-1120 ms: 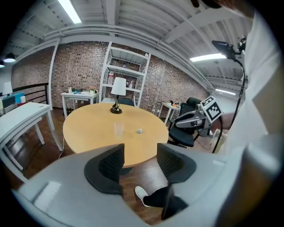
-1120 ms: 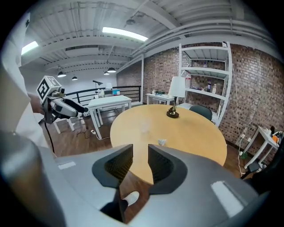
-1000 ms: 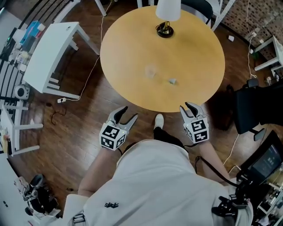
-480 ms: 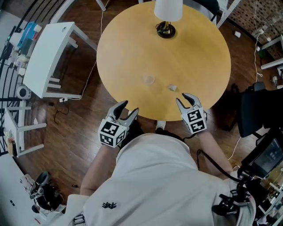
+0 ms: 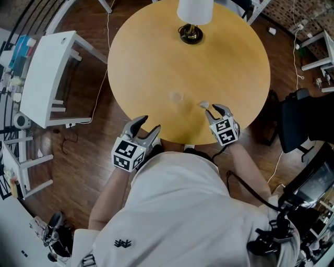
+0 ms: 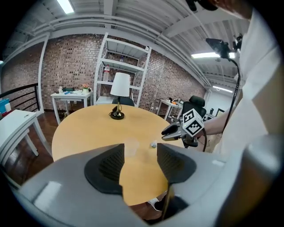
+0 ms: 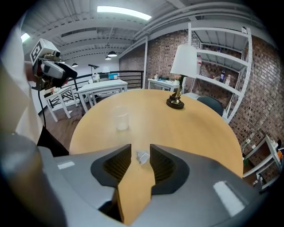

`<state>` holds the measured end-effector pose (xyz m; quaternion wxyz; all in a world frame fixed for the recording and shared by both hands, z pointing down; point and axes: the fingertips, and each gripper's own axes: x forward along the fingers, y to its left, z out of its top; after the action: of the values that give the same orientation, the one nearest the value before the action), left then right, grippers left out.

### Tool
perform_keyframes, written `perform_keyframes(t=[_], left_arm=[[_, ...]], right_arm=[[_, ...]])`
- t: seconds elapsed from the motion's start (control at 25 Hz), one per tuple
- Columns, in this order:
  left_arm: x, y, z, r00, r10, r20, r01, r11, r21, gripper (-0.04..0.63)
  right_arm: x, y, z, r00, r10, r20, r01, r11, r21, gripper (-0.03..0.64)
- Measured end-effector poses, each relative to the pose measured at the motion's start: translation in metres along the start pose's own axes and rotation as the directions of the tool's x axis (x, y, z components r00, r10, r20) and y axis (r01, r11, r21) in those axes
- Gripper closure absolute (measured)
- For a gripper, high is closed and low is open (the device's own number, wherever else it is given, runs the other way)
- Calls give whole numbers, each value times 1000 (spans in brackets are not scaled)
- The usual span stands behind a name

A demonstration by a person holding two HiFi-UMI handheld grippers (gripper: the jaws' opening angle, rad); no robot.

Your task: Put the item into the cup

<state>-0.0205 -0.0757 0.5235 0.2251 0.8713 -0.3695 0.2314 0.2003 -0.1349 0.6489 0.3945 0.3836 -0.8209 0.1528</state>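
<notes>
The task is at its opening stage: nothing has been picked up and the cup is empty as far as the views show. The small pale crumpled item lies on the round wooden table, low in the right gripper view, right at the mouth of the right gripper. That gripper's jaws stand moderately apart, one on each side of the item, with a gap visible on both sides, so they have not closed on it. In the head view the item shows just beyond the jaw tips, near the table's lower edge and right of centre.

The clear plastic cup stands upright on the table, a little to the left of the item and further in from the edge; the two are near each other but not touching. A table lamp with a white shade stands at the far side, at the top of the head view, well apart from both.

The left gripper hangs off the table's lower left edge with its jaws wide apart and nothing between them; its own view only looks across the tabletop toward the cup.

What is left, by this reading, is the whole job: close on the item, lift it, carry it over the cup's rim and let it go.
</notes>
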Motion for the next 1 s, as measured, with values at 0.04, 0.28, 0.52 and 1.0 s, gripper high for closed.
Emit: perform_keyframes(t=[0.04,0.28,0.52,1.0], left_arm=[[-1,3,0,1000,-3,-3,3,1000,0,393],[-4,22,-1,1000,-9,-20,9,1000,-10,393],[-7,38,-5,1000,1,-25,-1,1000,-16,393],[-5,58,-4,1000,-22,-12,22,1000,-20,394]], right_arm=[[7,-1,-3,1000,0,-16,1,1000,9,482],[55,-7,-16,993,16,-117,-11,999,39,480],[82,-12,-33,985,3,-171,8,998,63,515],[83,-12,-29,986,-6,-168,22,996,91,574]])
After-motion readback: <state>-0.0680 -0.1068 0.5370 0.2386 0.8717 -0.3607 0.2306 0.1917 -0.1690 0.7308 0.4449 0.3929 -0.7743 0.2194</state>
